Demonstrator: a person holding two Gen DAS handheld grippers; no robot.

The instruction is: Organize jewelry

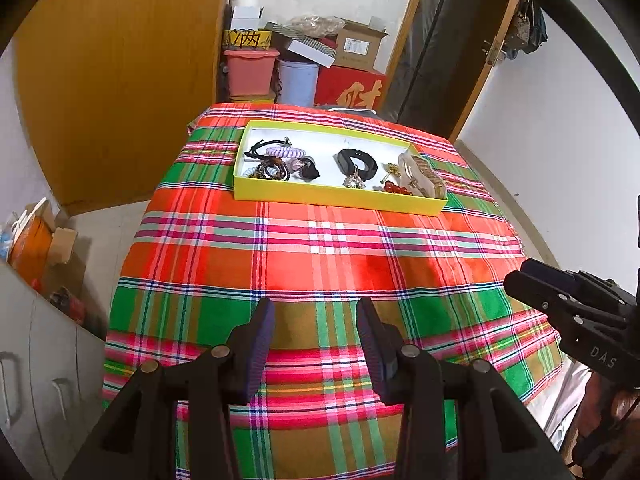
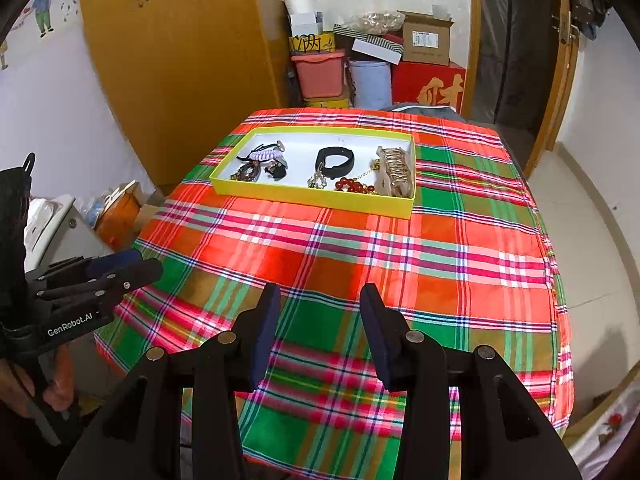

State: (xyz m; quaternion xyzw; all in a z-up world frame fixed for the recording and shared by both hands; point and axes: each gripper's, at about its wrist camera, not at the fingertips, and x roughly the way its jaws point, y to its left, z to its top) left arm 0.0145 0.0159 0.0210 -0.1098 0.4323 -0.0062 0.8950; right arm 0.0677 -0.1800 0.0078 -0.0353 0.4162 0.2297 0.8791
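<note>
Worktop cloth [image 2: 440, 264] plaid: red, green, pink, white w/ blue lines; on it tray [image 2: 320, 196], yellow walls, white inside; in tray, black band [image 2: 336, 162] centre, red beads [image 2: 354, 186] nr front wall, lilac coil tie [image 2: 264, 155] left.

The near wall of the yellow tray [image 1: 336, 197] hides the lower edges of the red beads [image 2: 354, 186] and the tangled dark bracelets [image 1: 272, 171], whose individual strands are too small to separate. The plaid tablecloth [image 2: 440, 264] is cut off at the bottom edge behind the gripper bodies. The right gripper [image 1: 520, 280] runs out of the left wrist view's right edge.
</note>
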